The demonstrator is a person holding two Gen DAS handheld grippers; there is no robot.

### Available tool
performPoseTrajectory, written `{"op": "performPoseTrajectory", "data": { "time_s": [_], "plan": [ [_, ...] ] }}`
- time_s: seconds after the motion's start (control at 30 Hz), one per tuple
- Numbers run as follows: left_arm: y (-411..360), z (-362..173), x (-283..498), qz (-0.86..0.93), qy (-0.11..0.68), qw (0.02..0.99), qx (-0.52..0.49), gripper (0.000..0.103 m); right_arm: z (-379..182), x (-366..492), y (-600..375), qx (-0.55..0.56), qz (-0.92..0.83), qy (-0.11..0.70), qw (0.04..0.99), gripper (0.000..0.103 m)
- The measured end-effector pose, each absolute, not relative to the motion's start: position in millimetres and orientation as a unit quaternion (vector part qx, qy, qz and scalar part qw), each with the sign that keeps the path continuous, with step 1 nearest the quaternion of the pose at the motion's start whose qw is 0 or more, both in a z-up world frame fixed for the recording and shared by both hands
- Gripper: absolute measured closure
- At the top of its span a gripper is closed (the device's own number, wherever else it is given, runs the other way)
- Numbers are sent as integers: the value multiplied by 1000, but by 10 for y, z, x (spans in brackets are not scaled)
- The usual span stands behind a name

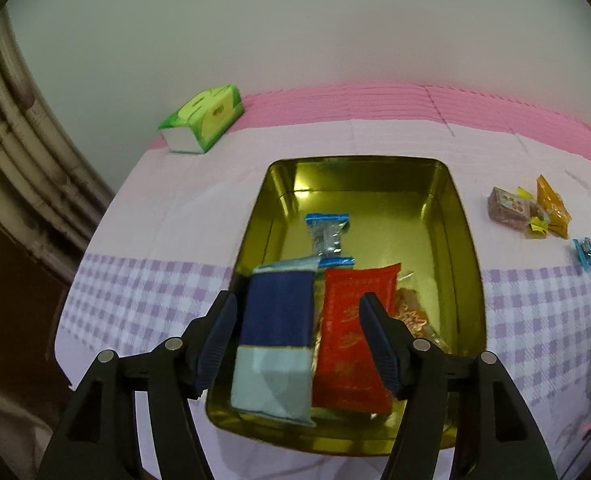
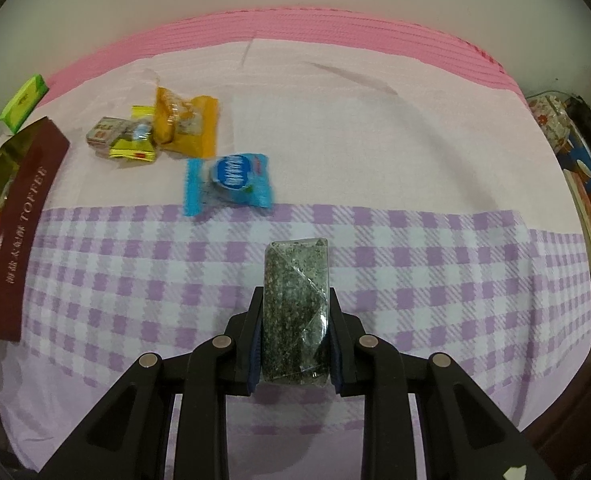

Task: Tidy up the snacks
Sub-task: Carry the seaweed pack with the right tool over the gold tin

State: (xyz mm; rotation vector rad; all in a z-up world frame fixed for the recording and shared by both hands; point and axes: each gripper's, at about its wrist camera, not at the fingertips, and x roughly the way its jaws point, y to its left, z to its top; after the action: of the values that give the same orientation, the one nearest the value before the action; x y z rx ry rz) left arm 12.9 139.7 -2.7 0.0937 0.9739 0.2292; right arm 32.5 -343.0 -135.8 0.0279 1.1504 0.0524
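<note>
A gold tin (image 1: pixel 467 216) stands on the checked cloth, and its brown side reads TOFFEE (image 2: pixel 23 224) in the right wrist view. Inside it lie a dark-and-pale blue packet (image 1: pixel 277 320), a red packet (image 1: pixel 347 340), a silver packet with blue ends (image 1: pixel 327 232) and an orange snack (image 1: pixel 413 316). My left gripper (image 1: pixel 299 300) hangs open over the tin, its pads clear of the blue packet below. My right gripper (image 2: pixel 295 292) is shut on a clear-wrapped green speckled bar (image 2: pixel 297 304), held above the cloth to the right of the tin.
Loose on the cloth are a blue round-sweet packet (image 2: pixel 231 180), an orange packet (image 2: pixel 187 124), a yellow packet (image 2: pixel 131 148) and a small box (image 2: pixel 103 132). A green tissue pack (image 1: pixel 203 120) sits at the back left. Pipes run along the left wall, and clutter stands beyond the right edge.
</note>
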Motion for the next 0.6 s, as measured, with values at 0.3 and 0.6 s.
{"op": "performPoseTrajectory", "data": {
  "time_s": [0.3,0.6],
  "plan": [
    [1811,-22,15,150,464,873,-8,38,-1040,38,-3657,5,88,517,852,79],
    [2156,-69,-144,186,473,861,-35,38,-770,-391,-3895,-31,181,489,853,79]
  ]
}}
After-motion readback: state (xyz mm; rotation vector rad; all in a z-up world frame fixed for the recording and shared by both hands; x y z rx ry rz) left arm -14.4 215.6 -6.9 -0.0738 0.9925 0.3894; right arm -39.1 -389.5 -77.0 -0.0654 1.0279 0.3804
